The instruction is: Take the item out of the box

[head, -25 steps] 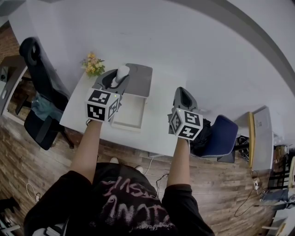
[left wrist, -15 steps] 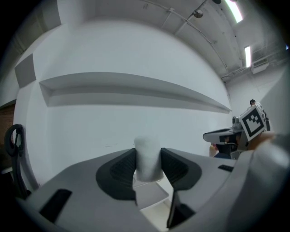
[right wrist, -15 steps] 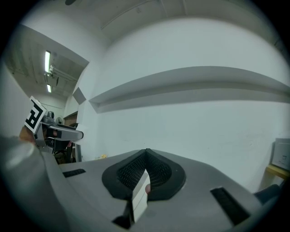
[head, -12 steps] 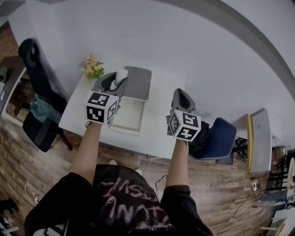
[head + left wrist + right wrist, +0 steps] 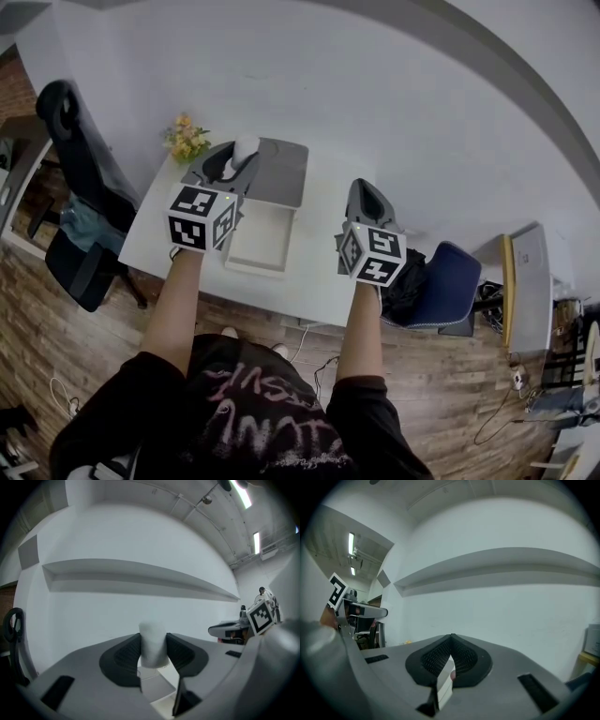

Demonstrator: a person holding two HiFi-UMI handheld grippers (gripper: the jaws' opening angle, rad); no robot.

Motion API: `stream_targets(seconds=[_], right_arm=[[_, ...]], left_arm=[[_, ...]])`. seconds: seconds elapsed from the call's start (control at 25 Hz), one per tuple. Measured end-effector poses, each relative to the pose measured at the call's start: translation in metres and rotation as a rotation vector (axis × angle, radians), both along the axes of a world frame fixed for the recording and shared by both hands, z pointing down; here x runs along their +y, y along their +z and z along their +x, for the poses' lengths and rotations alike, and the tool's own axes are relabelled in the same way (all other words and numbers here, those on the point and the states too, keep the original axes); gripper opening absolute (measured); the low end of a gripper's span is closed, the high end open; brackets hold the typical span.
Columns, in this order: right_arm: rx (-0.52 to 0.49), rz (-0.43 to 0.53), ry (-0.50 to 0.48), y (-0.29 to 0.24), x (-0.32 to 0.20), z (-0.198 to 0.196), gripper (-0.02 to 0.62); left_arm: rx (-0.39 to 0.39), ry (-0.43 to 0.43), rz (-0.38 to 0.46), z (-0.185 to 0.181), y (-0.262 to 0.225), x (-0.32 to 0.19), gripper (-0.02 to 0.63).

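Observation:
My left gripper [image 5: 236, 159] is shut on a white cylinder-shaped item [image 5: 247, 147], held in the air over the back of the box. In the left gripper view the item [image 5: 153, 641] stands upright, pinched between the two dark pads [image 5: 127, 654]. The box [image 5: 246, 259] is a shallow white tray lying open on the white table [image 5: 323, 281], with its grey lid [image 5: 283, 174] folded back behind it. My right gripper [image 5: 365, 190] hovers over the table's right part, shut with nothing in it; its jaws meet at the tip in the right gripper view [image 5: 451, 641].
A small bunch of yellow flowers [image 5: 187, 136] stands at the table's far left corner. A black office chair [image 5: 80, 169] is left of the table, a blue chair [image 5: 448, 281] with a dark bag at its right. A white wall runs behind the table.
Both grippers have drifted slightly left and away from me. The white item stays in the left gripper, still above the box's back edge.

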State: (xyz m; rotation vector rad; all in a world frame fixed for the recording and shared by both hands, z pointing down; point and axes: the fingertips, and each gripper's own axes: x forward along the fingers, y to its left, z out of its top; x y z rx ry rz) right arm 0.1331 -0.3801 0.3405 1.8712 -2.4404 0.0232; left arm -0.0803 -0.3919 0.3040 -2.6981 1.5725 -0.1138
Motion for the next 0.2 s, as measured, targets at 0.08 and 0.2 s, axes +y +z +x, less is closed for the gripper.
stream_targets(seconds=[0.08,0.2], right_arm=[[-0.006,0.000,0.002,-0.0008,-0.0009,0.0004,0.009],[-0.011,-0.001,0.001,-0.0011,-0.0003,-0.0009,0.009]], left_arm=[[0.021,0.000,0.011,-0.0009,-0.0082,-0.0020,0.170],[0.054,-0.005,0.005,-0.0063,-0.0110,-0.0033,0.169]])
